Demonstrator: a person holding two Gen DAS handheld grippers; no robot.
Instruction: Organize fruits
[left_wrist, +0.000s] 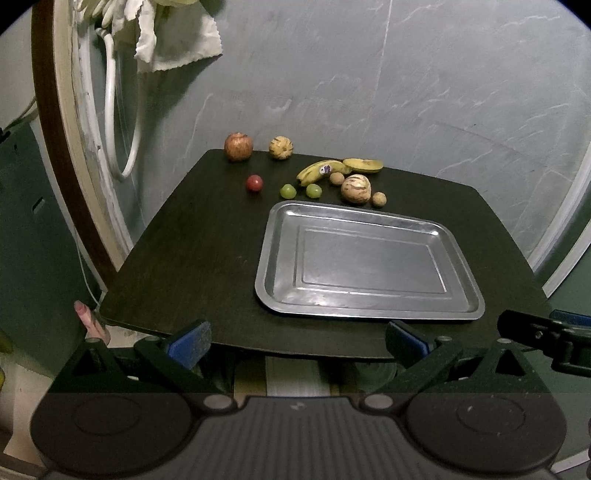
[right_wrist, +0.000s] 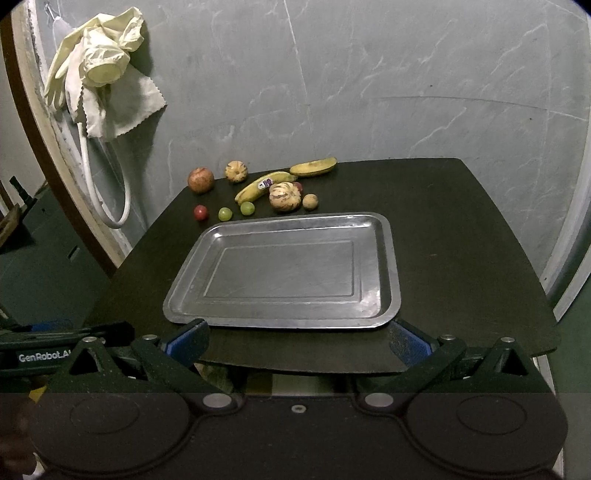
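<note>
Presently catalogued, with the metal tray (left_wrist: 369, 314) as landmark: it lies flat on the dark worktop (left_wrist: 192, 251), nothing in it.

Fruit, all on the worktop beyond the tray's far edge:
- Red apple (left_wrist: 238, 147), far back and off the tray's far-left corner, near the wall.
- Small striped melon (left_wrist: 280, 148), just beside the apple, equally far back.
- Red cherry tomato (left_wrist: 255, 183), nearer the tray, off its far-left corner.
- Two green grapes (left_wrist: 287, 191) and (left_wrist: 313, 190), side by side, just beyond the far rim.
- Stickered banana (left_wrist: 321, 170), behind the grapes.
- Second banana (left_wrist: 363, 165), browner, farther back, by the first one's tip.
- Larger striped melon (left_wrist: 356, 188), close to the far rim, in front of the bananas.
- Two small brown round fruits (left_wrist: 337, 178) and (left_wrist: 379, 199), flanking that melon; contact cannot be judged.

Grippers:
- Left gripper (left_wrist: 295, 341), at the worktop's near edge, short of the tray's near rim; blue-padded fingers (left_wrist: 188, 343) spread wide apart, nothing between them.
- Right gripper (right_wrist: 295, 341), likewise at the near edge, the tray straight ahead; fingers (right_wrist: 408, 343) spread wide, holding nothing.

Surroundings: grey marbled wall (right_wrist: 369, 92) behind the worktop; pale gloves and cloth (right_wrist: 99, 74) hanging on it, up and left of the tray.
</note>
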